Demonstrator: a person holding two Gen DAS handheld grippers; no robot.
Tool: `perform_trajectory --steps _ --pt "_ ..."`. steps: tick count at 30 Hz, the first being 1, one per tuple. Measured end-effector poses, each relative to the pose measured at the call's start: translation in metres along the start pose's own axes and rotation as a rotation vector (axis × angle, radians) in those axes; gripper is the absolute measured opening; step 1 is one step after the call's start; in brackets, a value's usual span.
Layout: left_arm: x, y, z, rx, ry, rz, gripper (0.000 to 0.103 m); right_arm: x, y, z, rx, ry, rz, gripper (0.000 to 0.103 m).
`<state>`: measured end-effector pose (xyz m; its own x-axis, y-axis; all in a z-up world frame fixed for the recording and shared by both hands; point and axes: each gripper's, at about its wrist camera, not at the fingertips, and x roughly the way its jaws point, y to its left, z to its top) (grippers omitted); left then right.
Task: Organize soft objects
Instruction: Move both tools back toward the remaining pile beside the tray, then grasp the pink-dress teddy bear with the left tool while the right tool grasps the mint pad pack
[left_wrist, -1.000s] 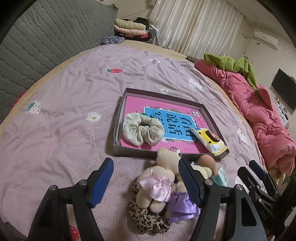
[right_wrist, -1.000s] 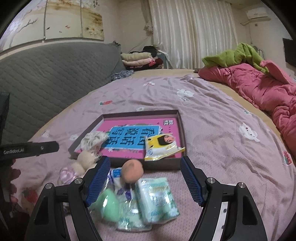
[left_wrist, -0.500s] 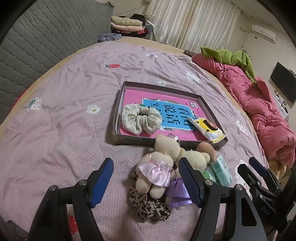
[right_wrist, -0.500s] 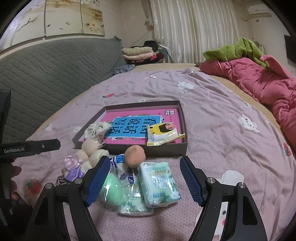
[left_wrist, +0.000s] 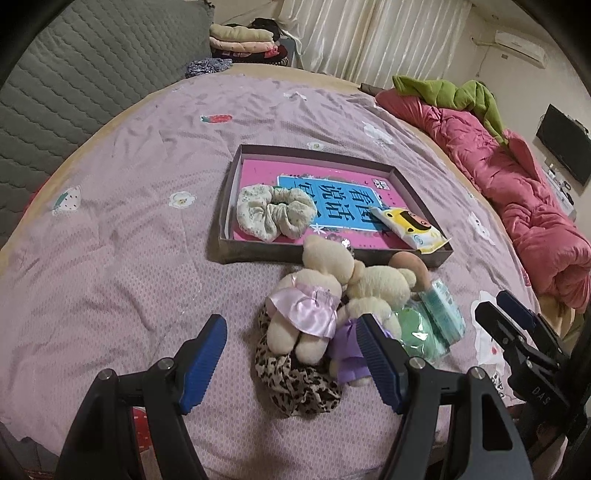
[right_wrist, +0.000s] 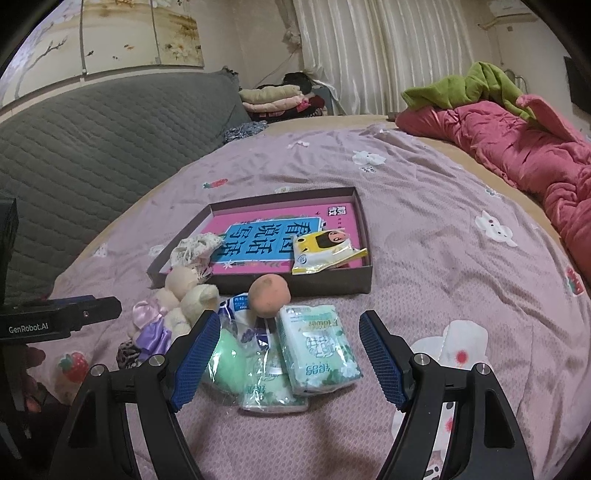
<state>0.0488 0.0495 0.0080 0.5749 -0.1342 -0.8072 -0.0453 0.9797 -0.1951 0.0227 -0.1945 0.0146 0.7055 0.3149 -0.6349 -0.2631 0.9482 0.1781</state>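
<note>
A shallow brown box (left_wrist: 229, 206) (right_wrist: 364, 236) with a pink book inside lies on the bed. In it are a pale floral scrunchie (left_wrist: 275, 212) (right_wrist: 195, 249) and a yellow wipes pack (left_wrist: 408, 225) (right_wrist: 323, 251). In front of the box lie two cream teddy bears (left_wrist: 314, 291) (right_wrist: 181, 302), a leopard scrunchie (left_wrist: 295, 380), a peach sponge ball (right_wrist: 268, 295), a green puff (right_wrist: 229, 360) and green tissue packs (right_wrist: 317, 349) (left_wrist: 443, 310). My left gripper (left_wrist: 291, 356) is open above the bears and leopard scrunchie. My right gripper (right_wrist: 286, 356) is open above the tissue packs.
The purple patterned bedspread (left_wrist: 110, 240) covers the bed. A pink quilt (left_wrist: 517, 192) with a green garment (right_wrist: 469, 86) lies along the right. A grey padded headboard (right_wrist: 92, 122) stands left, folded clothes (left_wrist: 243, 40) at the back.
Both grippers have pulled back and up from the pile, so the objects look farther away. Both stay open. Nothing on the bed has moved.
</note>
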Motion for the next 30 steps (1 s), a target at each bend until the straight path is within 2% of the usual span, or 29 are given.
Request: perform_trajectory --steps 14,30 --pt "0.012 0.001 -0.003 0.002 0.033 0.007 0.072 0.021 -0.016 -0.006 0.054 0.097 -0.041 0.079" --pt "0.028 0.009 -0.001 -0.022 0.042 -0.010 0.072 0.057 -0.036 -0.013 0.137 0.219 -0.002 0.079"
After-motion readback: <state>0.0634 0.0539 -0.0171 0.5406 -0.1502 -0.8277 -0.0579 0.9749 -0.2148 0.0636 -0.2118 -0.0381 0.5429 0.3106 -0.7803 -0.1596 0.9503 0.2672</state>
